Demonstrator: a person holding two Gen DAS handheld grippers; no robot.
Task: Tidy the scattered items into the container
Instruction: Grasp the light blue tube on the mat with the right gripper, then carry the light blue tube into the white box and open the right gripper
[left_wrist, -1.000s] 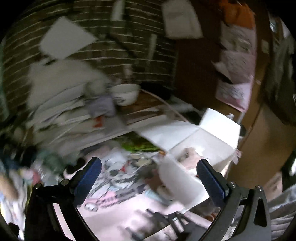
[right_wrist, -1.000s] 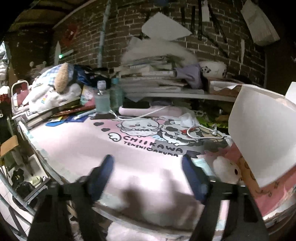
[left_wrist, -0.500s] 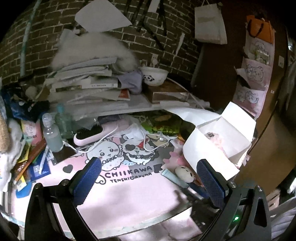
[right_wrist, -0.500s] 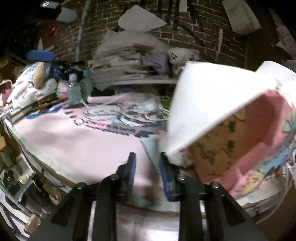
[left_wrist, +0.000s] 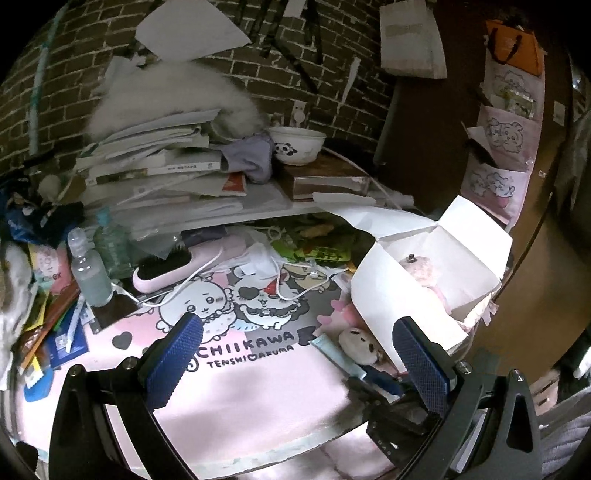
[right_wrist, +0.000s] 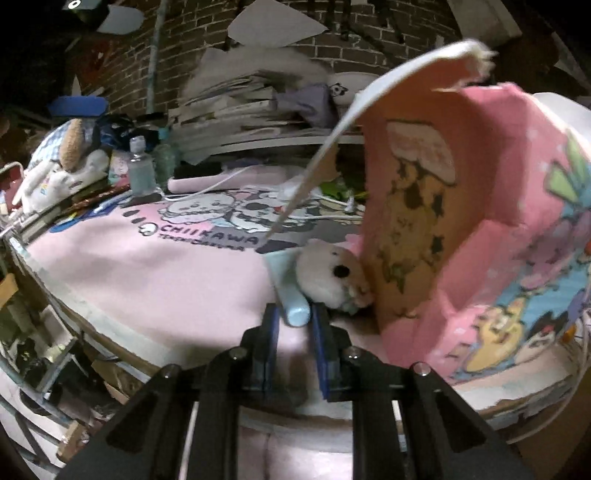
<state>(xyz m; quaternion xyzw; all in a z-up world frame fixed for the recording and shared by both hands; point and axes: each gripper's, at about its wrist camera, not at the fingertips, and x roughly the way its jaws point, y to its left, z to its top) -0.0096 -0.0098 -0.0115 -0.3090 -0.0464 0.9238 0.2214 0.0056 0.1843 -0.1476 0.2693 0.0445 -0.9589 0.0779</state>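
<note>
An open pink-and-white cardboard box (left_wrist: 436, 273) stands at the right of a pink Chiikawa desk mat (left_wrist: 240, 369); it fills the right of the right wrist view (right_wrist: 480, 229). A light blue tube (right_wrist: 290, 291) lies on the mat beside a small white plush (right_wrist: 328, 277), right against the box. My right gripper (right_wrist: 294, 325) is shut on the near end of the tube; it also shows in the left wrist view (left_wrist: 380, 380). My left gripper (left_wrist: 295, 358) is open and empty above the mat's front.
A pink hairbrush (left_wrist: 173, 267), white cables (left_wrist: 295, 288), a clear bottle (left_wrist: 90, 273) and pens (left_wrist: 55, 325) lie at the mat's back and left. A shelf with stacked books (left_wrist: 159, 166) and a panda bowl (left_wrist: 297, 146) stands behind. The desk's front edge is near.
My right gripper moved to the right towards the box and closed on the blue tube. The left gripper swung to face the desk and now holds steady, still open.
</note>
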